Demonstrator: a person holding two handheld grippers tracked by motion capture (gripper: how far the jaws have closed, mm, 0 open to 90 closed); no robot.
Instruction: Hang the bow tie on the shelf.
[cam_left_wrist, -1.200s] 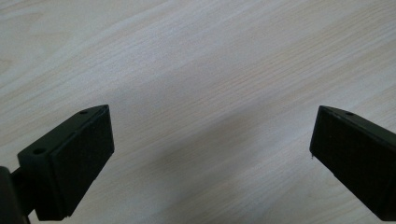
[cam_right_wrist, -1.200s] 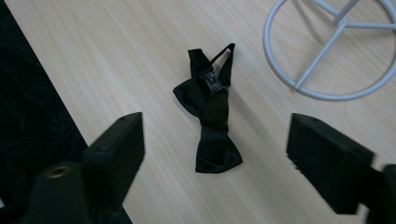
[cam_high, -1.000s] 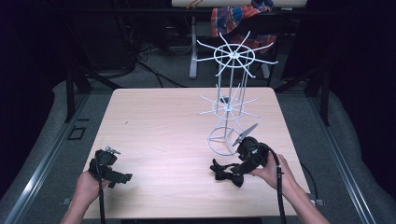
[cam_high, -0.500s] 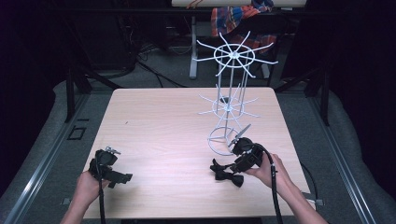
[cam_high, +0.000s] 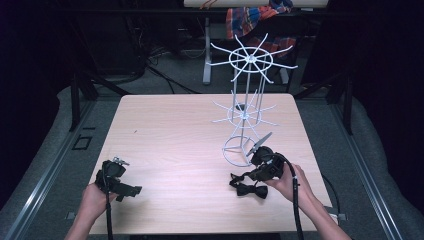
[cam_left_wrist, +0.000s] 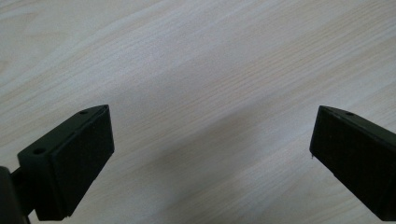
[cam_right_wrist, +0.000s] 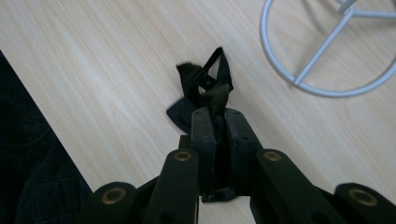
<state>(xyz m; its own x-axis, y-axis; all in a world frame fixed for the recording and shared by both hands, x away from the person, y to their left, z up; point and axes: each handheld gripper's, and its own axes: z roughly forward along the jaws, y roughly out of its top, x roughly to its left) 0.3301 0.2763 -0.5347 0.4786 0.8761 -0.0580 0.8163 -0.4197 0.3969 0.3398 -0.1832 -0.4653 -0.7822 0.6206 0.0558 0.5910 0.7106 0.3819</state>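
Note:
A black bow tie (cam_high: 248, 189) lies on the wooden table (cam_high: 180, 135) near the front right, in front of the white wire rack (cam_high: 247, 90). My right gripper (cam_high: 241, 181) is shut on it. Its jaws have just been closing, and in the right gripper view the bow tie (cam_right_wrist: 191, 88) has its strap pinched between the pads of the right gripper (cam_right_wrist: 215, 112). My left gripper (cam_high: 131, 191) rests at the front left of the table. In its own view the left gripper (cam_left_wrist: 212, 114) is open, with bare wood between the jaws.
The rack's round base ring (cam_high: 240, 150) stands just behind my right hand, also seen as the base ring (cam_right_wrist: 327, 88) in the right gripper view. Its spokes spread out at two heights. Dark floor and cables surround the table.
The right jaws have come together on the bow tie. Both hands stay where they were.

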